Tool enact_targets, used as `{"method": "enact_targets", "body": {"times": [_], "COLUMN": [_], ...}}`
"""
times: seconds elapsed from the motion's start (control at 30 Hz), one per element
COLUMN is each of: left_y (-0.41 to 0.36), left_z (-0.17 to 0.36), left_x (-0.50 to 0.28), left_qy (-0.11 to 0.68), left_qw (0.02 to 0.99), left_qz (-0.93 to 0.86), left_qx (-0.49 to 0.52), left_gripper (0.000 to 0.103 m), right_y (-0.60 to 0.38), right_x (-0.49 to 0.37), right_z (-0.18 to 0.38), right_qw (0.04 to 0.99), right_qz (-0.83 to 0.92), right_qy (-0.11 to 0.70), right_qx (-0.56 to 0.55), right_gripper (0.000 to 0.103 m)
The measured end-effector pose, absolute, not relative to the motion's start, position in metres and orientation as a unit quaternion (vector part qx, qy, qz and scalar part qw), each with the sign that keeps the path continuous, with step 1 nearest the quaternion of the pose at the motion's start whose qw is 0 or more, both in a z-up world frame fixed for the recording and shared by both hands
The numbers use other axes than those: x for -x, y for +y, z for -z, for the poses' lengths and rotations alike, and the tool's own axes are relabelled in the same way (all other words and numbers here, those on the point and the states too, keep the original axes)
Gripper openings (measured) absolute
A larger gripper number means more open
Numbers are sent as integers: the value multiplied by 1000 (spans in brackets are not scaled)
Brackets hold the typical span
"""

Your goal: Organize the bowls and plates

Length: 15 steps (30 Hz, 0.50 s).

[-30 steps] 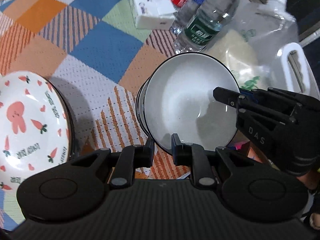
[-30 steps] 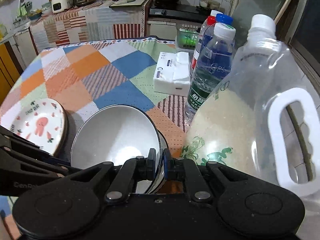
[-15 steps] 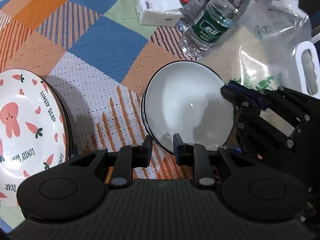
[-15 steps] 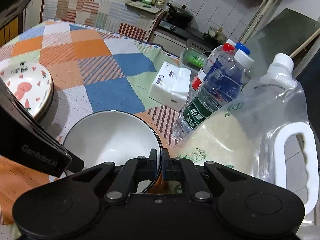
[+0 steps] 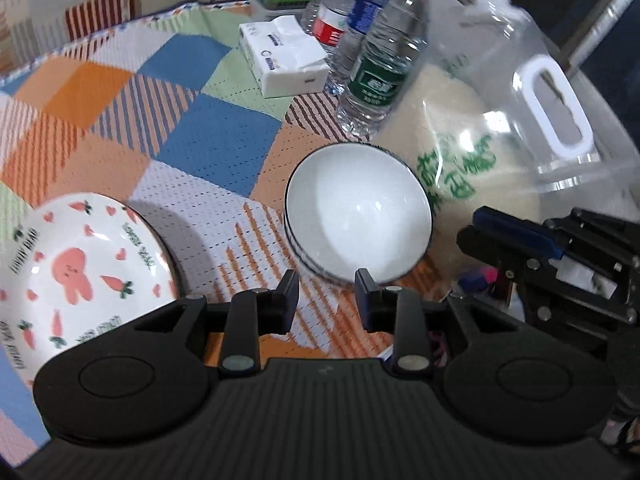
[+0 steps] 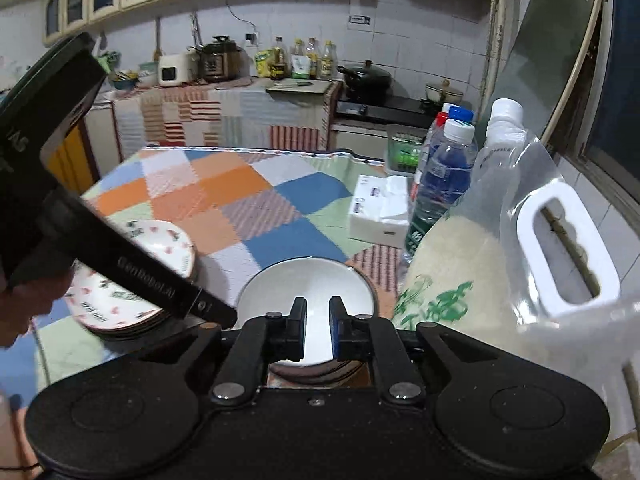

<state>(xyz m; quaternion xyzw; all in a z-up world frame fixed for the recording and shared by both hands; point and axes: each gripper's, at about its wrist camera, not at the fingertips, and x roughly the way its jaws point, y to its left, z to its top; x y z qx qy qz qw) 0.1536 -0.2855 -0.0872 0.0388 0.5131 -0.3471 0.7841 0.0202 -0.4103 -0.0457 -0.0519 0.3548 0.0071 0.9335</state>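
Left wrist view: the left gripper (image 5: 327, 285) is released, its two black matte fingers parted with nothing between them, the right fingertip just overlapping the near rim of the bowl stack (image 5: 358, 214). The stack consists of glossy white ceramic bowls, round and deep, with thin dark rims; it rests on the table (image 5: 216, 128) near its right edge, touching or just beside the rice bag (image 5: 516, 128), a clear soft plastic pouch with a white moulded handle, a white screw cap and green print, filled partway with pale grains. The table carries a woven cloth in orange, blue, green and striped squares. The plate stack (image 5: 84, 268) sits toward the near left edge: shallow round ceramic plates, white glaze printed with a pink rabbit, carrots and hearts, dark rims below. The tissue pack (image 5: 286, 56), a soft white rectangular block, lies toward the far right corner, next to the water bottles (image 5: 380, 64), which are ribbed clear plastic cylinders. The right gripper (image 5: 560, 264) appears at the right, black with a blue pad; its finger state cannot be told here. Right wrist view: the right gripper (image 6: 317, 330) has its fingers apart with a narrow gap, grasping nothing, positioned above the near rim of the bowl stack (image 6: 308, 284). The left gripper (image 6: 100, 248) crosses diagonally in front of the plate stack (image 6: 132, 280). The rice bag (image 6: 500, 248) stands upright at the right edge.
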Motion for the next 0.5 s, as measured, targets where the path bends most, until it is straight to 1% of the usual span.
{"method": "enact_targets", "body": {"times": [0.2,0.27,0.4,0.5], "left_y": [-278,-273,-264,-258], "left_z": [75,73,73,74], "left_x": [-133,-127,-117,-111], "left_qy": [503,500,501,496], "left_qw": [785,786,786,789], "left_qz": [351,355,356,356], "left_qx": [-85,-81,-68,-66], "left_gripper": [29,29,29,30], "right_y": [-401,-399,-397,-394], "right_x": [-6,0,9,16], "right_z": [33,28,22,23], "right_qw": [921,921,918,918], "right_qz": [-7,-15,-27,-33], "right_qy": [385,386,393,394], "right_qx": [60,56,43,39], "right_gripper": [19,25,28,36]}}
